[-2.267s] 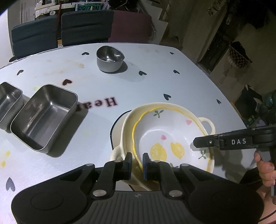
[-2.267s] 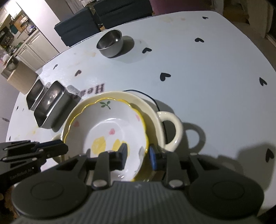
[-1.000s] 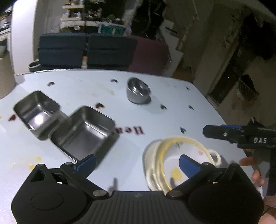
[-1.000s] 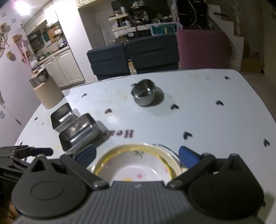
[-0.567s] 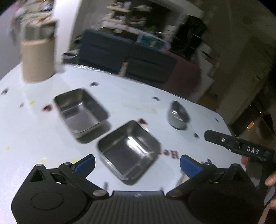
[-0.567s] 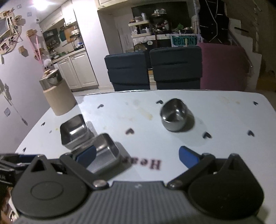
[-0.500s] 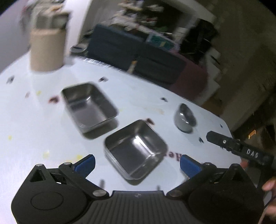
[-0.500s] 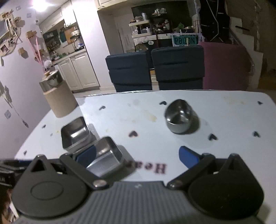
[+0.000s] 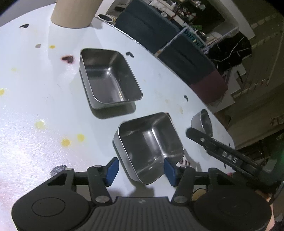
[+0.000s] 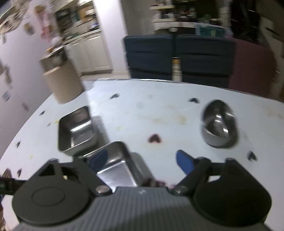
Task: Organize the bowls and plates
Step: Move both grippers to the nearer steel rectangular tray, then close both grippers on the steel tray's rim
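Two rectangular steel trays stand on the white table. The near tray (image 9: pixel 148 144) lies between the open fingers of my left gripper (image 9: pixel 141 168), which is low over its front edge. The far tray (image 9: pixel 109 78) sits behind it to the left. A small round steel bowl (image 9: pixel 203 122) stands at the right, partly hidden by my right gripper's finger (image 9: pixel 220 152). In the right wrist view my right gripper (image 10: pixel 142 160) is open and empty above the near tray (image 10: pixel 117 163), with the far tray (image 10: pixel 76 128) to the left and the bowl (image 10: pixel 219 124) to the right. The ceramic bowls are out of view.
A tan cylindrical canister (image 9: pixel 74 12) stands at the table's far left corner; it also shows in the right wrist view (image 10: pixel 61 81). Dark blue and maroon chairs (image 10: pixel 177 58) line the far table edge. The table (image 9: pixel 35 99) has heart prints and yellow stains.
Both grippers let go of the stacked ceramic bowls, opened wide and swung left. My left gripper has dropped closer to the near steel tray, which now sits between its fingers.
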Available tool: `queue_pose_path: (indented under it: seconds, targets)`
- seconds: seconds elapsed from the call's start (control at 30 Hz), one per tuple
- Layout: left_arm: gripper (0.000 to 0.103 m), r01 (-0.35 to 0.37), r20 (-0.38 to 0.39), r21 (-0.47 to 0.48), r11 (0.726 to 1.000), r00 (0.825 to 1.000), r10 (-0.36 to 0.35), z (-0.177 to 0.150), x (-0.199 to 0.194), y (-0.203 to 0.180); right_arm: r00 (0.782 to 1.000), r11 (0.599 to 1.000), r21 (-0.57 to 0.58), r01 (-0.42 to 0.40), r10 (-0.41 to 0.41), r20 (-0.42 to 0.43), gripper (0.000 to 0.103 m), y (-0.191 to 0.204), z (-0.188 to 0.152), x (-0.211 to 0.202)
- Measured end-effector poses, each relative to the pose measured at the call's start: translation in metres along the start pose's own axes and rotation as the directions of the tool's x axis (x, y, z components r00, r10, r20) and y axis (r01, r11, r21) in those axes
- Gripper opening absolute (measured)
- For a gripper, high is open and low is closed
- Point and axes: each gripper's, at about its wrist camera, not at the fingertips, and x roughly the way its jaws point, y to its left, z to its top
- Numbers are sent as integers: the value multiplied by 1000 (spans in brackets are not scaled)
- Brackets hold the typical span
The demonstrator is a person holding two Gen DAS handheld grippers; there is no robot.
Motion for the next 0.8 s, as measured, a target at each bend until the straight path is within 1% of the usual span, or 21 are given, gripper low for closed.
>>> queue_pose_path:
  seconds: [0.03,0.13,0.2,0.27,0.37,0.4,0.57,0.63,0.73,0.77,0.8]
  targets:
    - [56,-6,-6,3,1000,1000,6,0,4,-1,1000,1000,-19,-9,8,-12,74,3,1,4]
    - [55,-24,-18,16,1000,1000,25,0,12,-3,999,998,-55,-15,13,-43,67,10,4,18]
    - [49,-44,-24,32,999,999,45,-1,18,-3,998,998,-63,-19,15,-63,63,13,5,27]
    - [47,-74,-28,66,995,997,76,-1,23,-2,998,998,-67,-13,8,-70,60,13,5,32]
    - [44,-100,-40,73,992,994,103,-1,30,3,996,997,-75,-12,5,-88,51,13,6,40]
    - [44,-106,-43,70,992,993,109,-1,31,6,995,997,-73,-13,6,-97,49,13,6,43]
    - [44,-109,-38,89,990,993,113,2,31,10,992,996,-88,-7,-5,-128,48,12,2,52]
    - [43,-113,-32,107,988,993,117,2,32,8,990,996,-83,-11,-1,-139,43,10,1,55]
    - [38,-116,-22,129,985,993,120,3,30,6,988,997,-73,-14,3,-155,34,9,0,60]
    - [34,-120,-17,136,983,992,123,4,29,6,987,997,-74,-15,4,-158,33,9,-1,60]
    - [30,-125,-12,140,982,992,128,5,28,5,987,997,-76,-19,6,-159,30,10,-1,60]
